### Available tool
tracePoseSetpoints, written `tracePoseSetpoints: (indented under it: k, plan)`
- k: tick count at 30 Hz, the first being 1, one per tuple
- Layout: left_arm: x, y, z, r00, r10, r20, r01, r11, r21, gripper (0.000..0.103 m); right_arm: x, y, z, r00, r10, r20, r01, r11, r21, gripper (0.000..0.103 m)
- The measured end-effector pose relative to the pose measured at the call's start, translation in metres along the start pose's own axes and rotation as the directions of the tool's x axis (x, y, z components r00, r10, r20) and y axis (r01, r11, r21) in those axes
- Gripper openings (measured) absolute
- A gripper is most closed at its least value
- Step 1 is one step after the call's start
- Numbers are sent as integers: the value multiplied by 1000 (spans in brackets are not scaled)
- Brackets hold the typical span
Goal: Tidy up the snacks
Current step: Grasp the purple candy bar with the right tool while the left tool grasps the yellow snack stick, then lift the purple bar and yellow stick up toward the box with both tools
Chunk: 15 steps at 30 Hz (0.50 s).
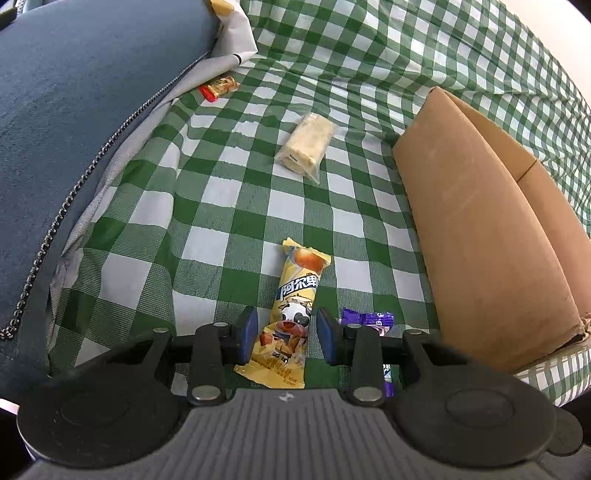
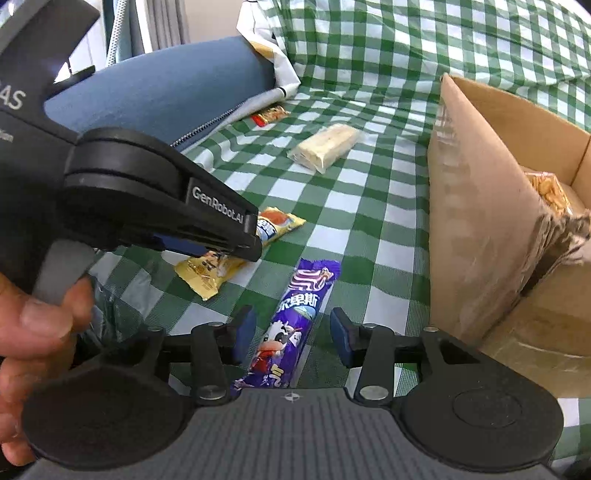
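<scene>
The left tool [image 1: 285, 334] points down at the green-checked cloth [image 1: 236, 206] with its blue pads partly apart. The yellow snack stick [image 1: 293, 317] lies flat on the cloth between them; a narrow gap shows on each side, so the pads do not press on it.

The right tool [image 2: 291, 334] stands just beside the left one, also tilted downward, with its jaws at a moderate width. The purple snack stick [image 2: 295, 321] lies lengthwise between the pads, clear of both. A hand [image 2: 33, 332] grips the grey handle of the left tool at the left edge of the right wrist view.

Beyond the yellow stick, a pale snack bar in clear wrap [image 1: 306, 146] rests on the cloth, well apart from both tools. Farther off, a small red-and-orange sweet [image 1: 219, 88] lies near the edge of a blue zippered cushion [image 1: 74, 110]. A white paper bag [image 1: 236, 33] sits behind the cushion edge.

To the right of both tools stands an open cardboard box [image 2: 476, 221], its near wall close to the purple stick. One packaged snack [image 2: 550, 194] is visible inside it.
</scene>
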State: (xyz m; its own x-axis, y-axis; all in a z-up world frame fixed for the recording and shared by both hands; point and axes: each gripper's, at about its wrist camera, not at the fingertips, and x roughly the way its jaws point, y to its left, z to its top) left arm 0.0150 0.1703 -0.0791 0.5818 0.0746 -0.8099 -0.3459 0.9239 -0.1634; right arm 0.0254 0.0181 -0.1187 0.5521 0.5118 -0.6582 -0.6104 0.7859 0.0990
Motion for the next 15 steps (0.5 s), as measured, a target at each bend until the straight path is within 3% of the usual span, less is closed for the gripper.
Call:
tracePoseSetpoints:
  k: [3, 5, 7, 12, 15]
  plan:
    - [2, -1, 0, 1000, -1, -2, 1, 1000, 11, 39, 2, 0, 0, 1000, -3, 1, 3, 1000, -4, 42]
    - [4, -2, 0, 1000, 3, -6, -3, 1000, 14, 39, 2, 0, 0, 1000, -2, 1, 2, 1000, -11, 26]
    - [6, -1, 0, 1000, 9, -11, -9, 1000, 11, 38, 1, -1, -1, 1000, -9, 1, 9, 1000, -9, 22]
    - [3, -3, 1, 1000, 1, 6, -1, 999, 33, 14, -5, -3, 0, 1000, -18, 14, 18, 1000, 12, 18]
    - [-3, -5, 2, 999, -2, 32, 0, 999, 43, 12, -7, -1, 0, 999, -33, 18, 33, 999, -2, 18]
